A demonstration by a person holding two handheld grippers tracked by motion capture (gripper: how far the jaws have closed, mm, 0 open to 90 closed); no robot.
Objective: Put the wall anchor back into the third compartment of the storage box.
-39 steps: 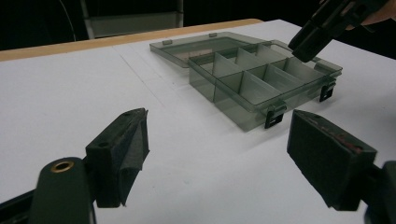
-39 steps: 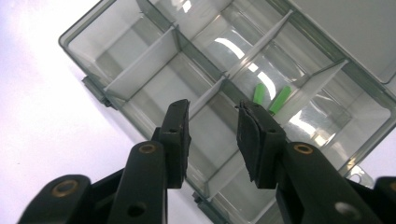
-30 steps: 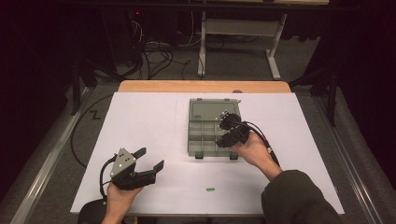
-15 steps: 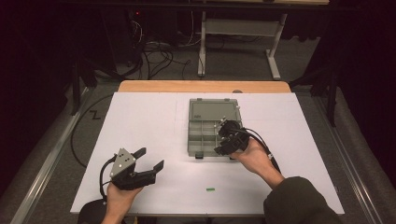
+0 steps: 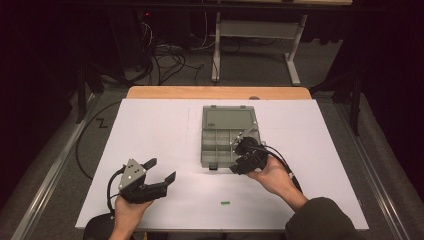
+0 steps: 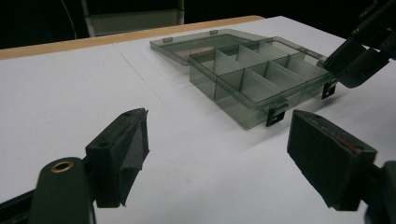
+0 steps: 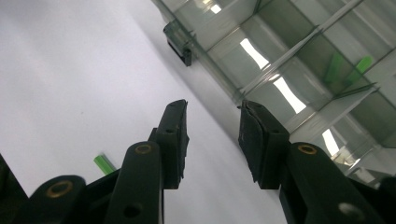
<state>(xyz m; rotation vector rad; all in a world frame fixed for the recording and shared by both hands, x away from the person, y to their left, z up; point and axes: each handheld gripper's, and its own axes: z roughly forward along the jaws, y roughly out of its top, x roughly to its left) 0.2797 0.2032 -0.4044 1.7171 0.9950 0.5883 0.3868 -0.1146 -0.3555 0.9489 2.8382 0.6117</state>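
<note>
Right claw (image 5: 239, 159) hovers at the near right corner of the box (image 5: 225, 145), its jaws partly apart with nothing between them; in the right gripper view (image 7: 212, 135) the gap shows bare desk beside the box wall. Left claw (image 5: 162, 169) rests well apart from the box, near the desk's (image 5: 150, 125) front left, jaws wide apart and empty (image 6: 215, 154). Open, lid laid back, the box sits mid-desk. A small green piece (image 5: 225, 203) lies on the desk near the front edge; two more green pieces (image 7: 348, 65) lie in the box.
</note>
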